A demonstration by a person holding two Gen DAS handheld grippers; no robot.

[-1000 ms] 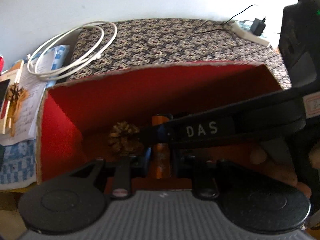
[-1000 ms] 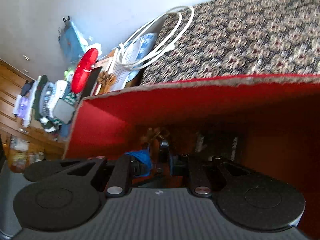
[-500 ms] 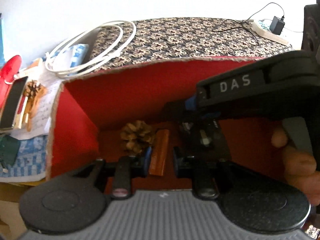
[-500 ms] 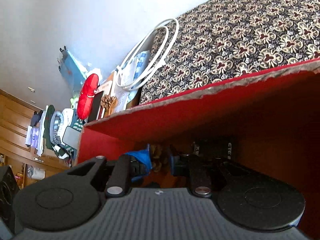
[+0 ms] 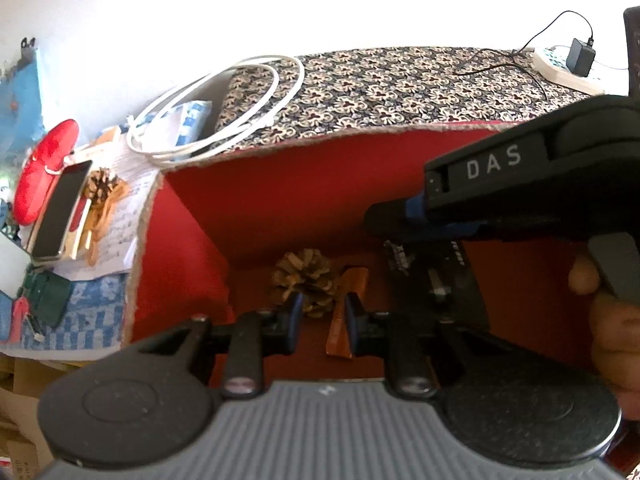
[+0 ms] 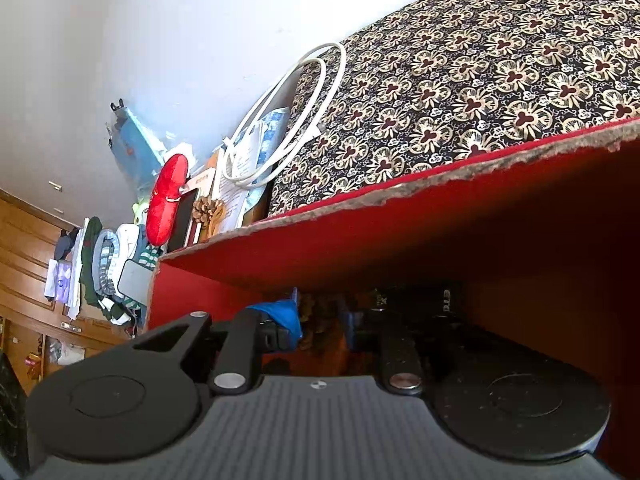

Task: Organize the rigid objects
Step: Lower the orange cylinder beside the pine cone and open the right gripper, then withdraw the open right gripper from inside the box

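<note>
Near field: my left tongs (image 5: 320, 316) hang released over the red box (image 5: 192, 240). Between and just past the tips lie the orange block (image 5: 340, 332) and, beyond it, the pinecone (image 5: 306, 276). To their right lie black objects (image 5: 448, 280) under my right tongs (image 6: 322, 322), also released and empty. Past the box lie a patterned cushion (image 5: 400, 84) and white cable (image 5: 216, 120). I judge the risk is the two tongs colliding, or nudging the pinecone, given the box's crowded floor.
</note>
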